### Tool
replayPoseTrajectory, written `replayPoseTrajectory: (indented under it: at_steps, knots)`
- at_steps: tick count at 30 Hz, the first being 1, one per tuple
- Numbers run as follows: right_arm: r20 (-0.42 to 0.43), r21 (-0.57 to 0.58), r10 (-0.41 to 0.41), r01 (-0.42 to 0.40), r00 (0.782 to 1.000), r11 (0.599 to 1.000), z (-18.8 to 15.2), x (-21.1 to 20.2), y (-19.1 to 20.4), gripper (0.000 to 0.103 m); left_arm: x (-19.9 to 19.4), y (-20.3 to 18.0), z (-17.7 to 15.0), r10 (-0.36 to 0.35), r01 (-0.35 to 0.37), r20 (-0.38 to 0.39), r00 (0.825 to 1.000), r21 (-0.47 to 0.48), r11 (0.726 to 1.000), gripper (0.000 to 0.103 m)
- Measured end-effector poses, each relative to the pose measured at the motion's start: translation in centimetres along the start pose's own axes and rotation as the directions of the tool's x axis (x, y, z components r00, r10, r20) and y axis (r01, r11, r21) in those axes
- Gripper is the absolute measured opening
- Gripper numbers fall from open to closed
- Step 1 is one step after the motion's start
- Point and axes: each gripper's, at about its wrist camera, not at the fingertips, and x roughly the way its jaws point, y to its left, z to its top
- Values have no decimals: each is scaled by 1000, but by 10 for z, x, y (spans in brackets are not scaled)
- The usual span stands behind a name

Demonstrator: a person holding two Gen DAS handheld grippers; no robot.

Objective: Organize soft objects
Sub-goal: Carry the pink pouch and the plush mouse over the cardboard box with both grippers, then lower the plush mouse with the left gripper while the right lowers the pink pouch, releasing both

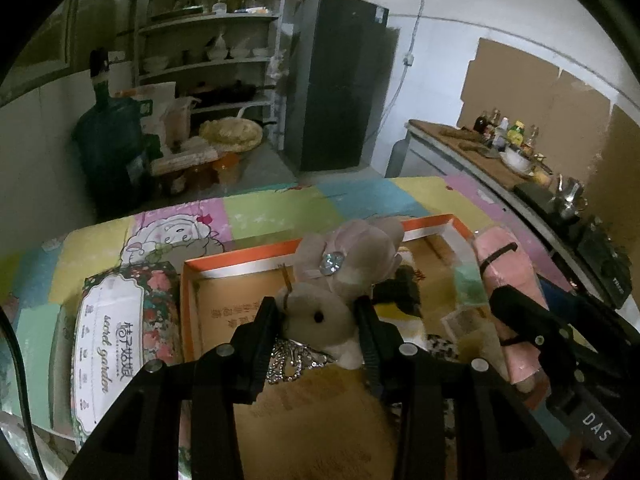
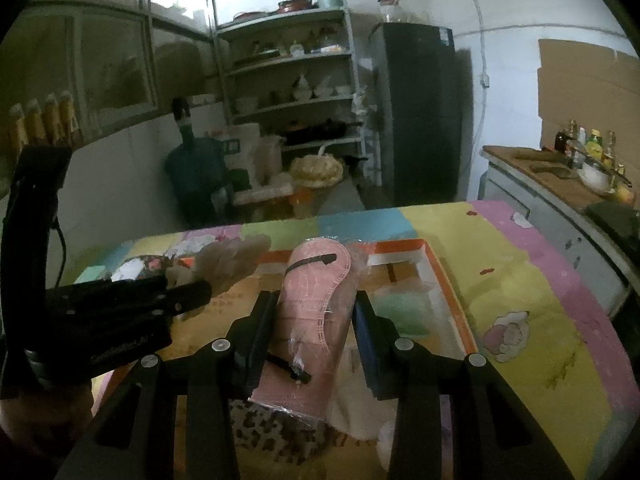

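Note:
My left gripper (image 1: 318,312) is shut on a beige plush rabbit (image 1: 328,312) with long ears and a sparkly bow, held above an orange-rimmed cardboard box (image 1: 240,251). The right gripper (image 2: 314,312) is shut on a pink pack of face masks (image 2: 316,304) in clear wrap, also over the box (image 2: 404,245). In the left wrist view the pink pack (image 1: 508,276) and the right gripper (image 1: 532,320) stand to the right of the rabbit. In the right wrist view the left gripper (image 2: 192,294) and the rabbit's ears (image 2: 236,258) appear at the left.
A floral tissue pack (image 1: 116,340) lies left of the box on the colourful patchwork tablecloth (image 1: 272,212). Leopard-print fabric (image 2: 272,432) and other soft items lie in the box. Beyond the table stand shelves (image 1: 212,40), a dark fridge (image 1: 340,80), a water jug (image 1: 108,136) and a counter with bottles (image 1: 500,136).

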Motion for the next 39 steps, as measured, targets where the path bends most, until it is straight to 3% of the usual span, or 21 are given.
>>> replayPoseTrajectory:
  at_steps: [21, 31, 35, 39]
  knots:
    - [-131, 15, 29, -27, 991, 1000, -6, 47, -9, 41, 42, 0, 4, 1, -2, -121, 993, -8, 1000, 43]
    - [-156, 34, 41, -36, 987, 999, -11, 53, -16, 44, 46, 2, 0, -3, 1, -117, 993, -23, 1000, 47]
    - [-161, 32, 35, -30, 986, 999, -12, 54, -15, 57, 42, 6, 0, -21, 17, -108, 994, -30, 999, 54]
    - [-156, 29, 34, -30, 987, 999, -11, 53, -14, 59, 36, 9, -1, -29, 25, -96, 995, -35, 999, 55]
